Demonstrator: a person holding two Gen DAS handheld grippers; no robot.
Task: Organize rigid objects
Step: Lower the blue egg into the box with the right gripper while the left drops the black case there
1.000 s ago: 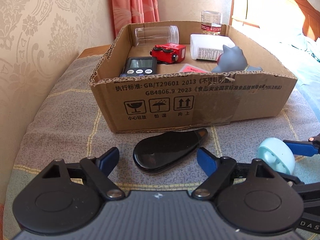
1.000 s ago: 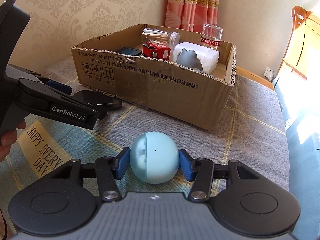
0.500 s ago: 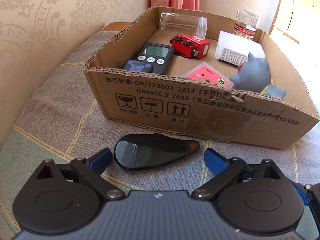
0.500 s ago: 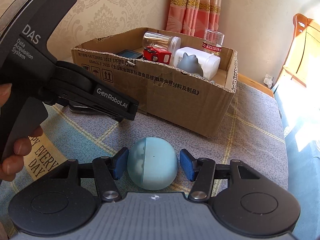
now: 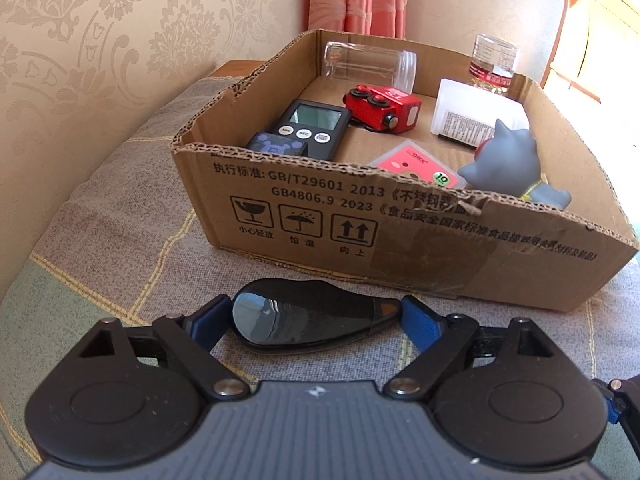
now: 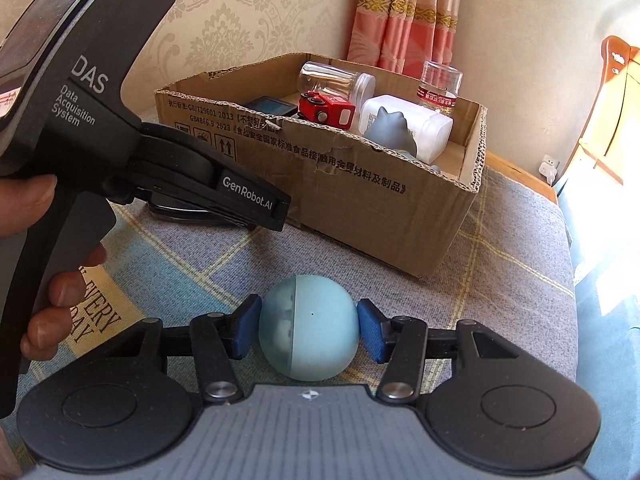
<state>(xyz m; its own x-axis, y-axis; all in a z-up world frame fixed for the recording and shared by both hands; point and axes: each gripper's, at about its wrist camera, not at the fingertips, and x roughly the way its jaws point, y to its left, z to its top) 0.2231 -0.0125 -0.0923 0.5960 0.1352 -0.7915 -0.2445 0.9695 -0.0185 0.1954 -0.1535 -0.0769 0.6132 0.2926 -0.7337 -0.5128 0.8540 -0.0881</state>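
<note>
A glossy black teardrop-shaped case [image 5: 304, 320] lies on the checked cloth just in front of the cardboard box [image 5: 400, 224]. My left gripper [image 5: 314, 316] straddles it lengthwise. Its jaws are closing, and the blue pads [image 5: 210, 320] meet the case's two ends. A pale blue ball-shaped object [image 6: 308, 336] rests on the cloth, and my right gripper [image 6: 308, 328] is shut on it, one pad on each side. In the right wrist view the left tool's black handle [image 6: 80, 120] hides most of the case.
The box [image 6: 360, 188] holds a clear jar [image 5: 368, 66], a red toy vehicle [image 5: 384, 108], a black timer [image 5: 308, 128], a white bottle [image 5: 476, 120], a pink card [image 5: 416, 164] and a grey cat figure [image 5: 516, 168]. A person's hand [image 6: 44, 208] grips the left handle. A wall runs along the left.
The left gripper rolled and closed in on the black case, its jaws widening and then narrowing until the pads reached the case's ends. The right gripper and the blue ball stayed put.
</note>
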